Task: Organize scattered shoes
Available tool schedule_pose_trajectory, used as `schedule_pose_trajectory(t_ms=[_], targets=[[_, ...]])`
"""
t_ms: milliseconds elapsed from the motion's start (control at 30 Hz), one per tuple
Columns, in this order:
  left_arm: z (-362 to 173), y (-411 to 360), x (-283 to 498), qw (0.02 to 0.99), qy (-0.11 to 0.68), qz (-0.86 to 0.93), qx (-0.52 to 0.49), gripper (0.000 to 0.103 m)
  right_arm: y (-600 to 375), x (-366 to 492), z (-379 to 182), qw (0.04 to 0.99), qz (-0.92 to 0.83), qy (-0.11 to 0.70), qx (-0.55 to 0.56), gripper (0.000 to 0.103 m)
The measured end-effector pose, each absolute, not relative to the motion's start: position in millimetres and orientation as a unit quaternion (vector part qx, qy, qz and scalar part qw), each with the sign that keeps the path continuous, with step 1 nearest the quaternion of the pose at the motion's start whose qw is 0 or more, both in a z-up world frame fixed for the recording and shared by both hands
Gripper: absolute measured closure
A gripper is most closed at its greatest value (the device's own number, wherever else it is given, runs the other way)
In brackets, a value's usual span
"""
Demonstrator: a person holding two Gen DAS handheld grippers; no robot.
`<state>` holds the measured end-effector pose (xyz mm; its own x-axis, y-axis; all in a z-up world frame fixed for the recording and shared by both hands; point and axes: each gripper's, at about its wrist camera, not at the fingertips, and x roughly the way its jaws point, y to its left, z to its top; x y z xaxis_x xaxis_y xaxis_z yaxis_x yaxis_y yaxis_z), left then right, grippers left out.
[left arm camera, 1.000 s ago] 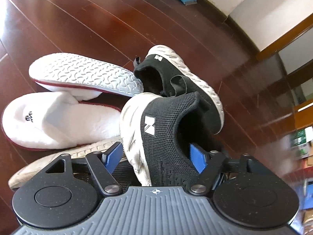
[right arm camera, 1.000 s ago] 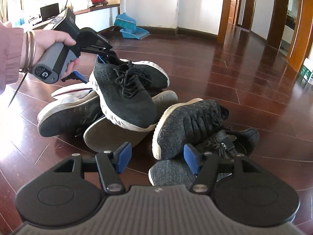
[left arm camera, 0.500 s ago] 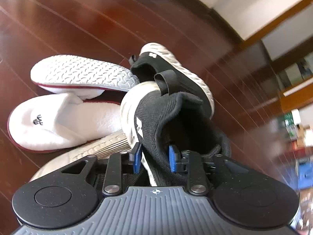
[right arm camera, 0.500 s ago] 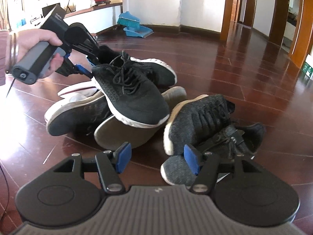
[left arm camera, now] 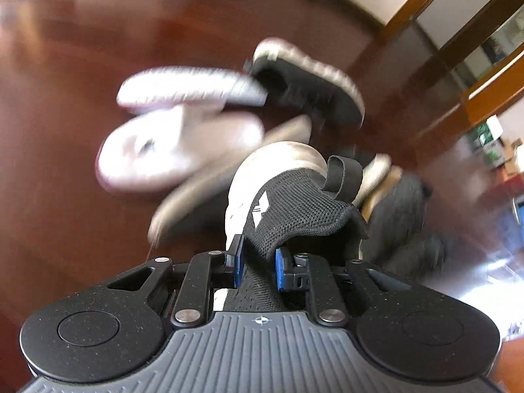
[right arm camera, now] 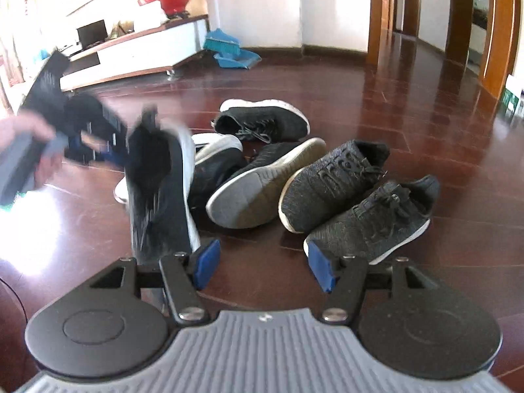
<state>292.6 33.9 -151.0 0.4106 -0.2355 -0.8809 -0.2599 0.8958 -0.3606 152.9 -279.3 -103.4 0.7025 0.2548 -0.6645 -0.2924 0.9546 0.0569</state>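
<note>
On glossy dark wood floor (right arm camera: 376, 75), left tool (left arm camera: 256, 262) clamps a black sneaker (left arm camera: 294, 209); right tool (right arm camera: 260, 267) gapes empty.

Floor (right arm camera: 376, 104): dark red polished wood boards. On it, centre: a pile of dark sneakers, namely a black one (right arm camera: 265, 122) farthest, a sole-up one (right arm camera: 262, 183) in the middle, two grey knit ones (right arm camera: 330, 180) (right arm camera: 373, 219) right. Left of the pile, two white slippers (left arm camera: 170, 150) (left arm camera: 190, 88); far, a blue dustpan (right arm camera: 237, 59) by the wall.
</note>
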Motion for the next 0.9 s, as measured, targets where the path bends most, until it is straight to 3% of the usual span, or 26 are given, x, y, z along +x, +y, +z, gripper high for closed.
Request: schedule_pose_trajectory(t_ms=[333, 500, 800, 833, 900], targets=[[-219.0, -7.2, 151.6, 0.73, 0.633, -0.007, -0.258, 0.08, -306.4, 41.7, -3.8, 0.946, 0.119, 0.3, 0.032, 0.038], [-237.1, -24.0, 130.3, 0.723, 0.653, -0.022, -0.226, 0.079, -306.3, 20.7, -1.2, 0.945, 0.114, 0.295, 0.079, 0.037], [-240.5, -30.4, 132.9, 0.759, 0.636, -0.042, -0.136, 0.074, -288.2, 56.1, -44.4, 0.919, 0.17, 0.353, 0.039, 0.037], [-238.9, -31.2, 132.0, 0.761, 0.634, -0.044, -0.132, 0.07, -284.9, 57.9, -49.1, 0.914, 0.178, 0.362, 0.031, 0.037], [-232.6, -30.8, 131.1, 0.767, 0.63, -0.043, -0.115, 0.035, -277.2, 62.8, -60.0, 0.904, 0.199, 0.379, 0.014, 0.037]])
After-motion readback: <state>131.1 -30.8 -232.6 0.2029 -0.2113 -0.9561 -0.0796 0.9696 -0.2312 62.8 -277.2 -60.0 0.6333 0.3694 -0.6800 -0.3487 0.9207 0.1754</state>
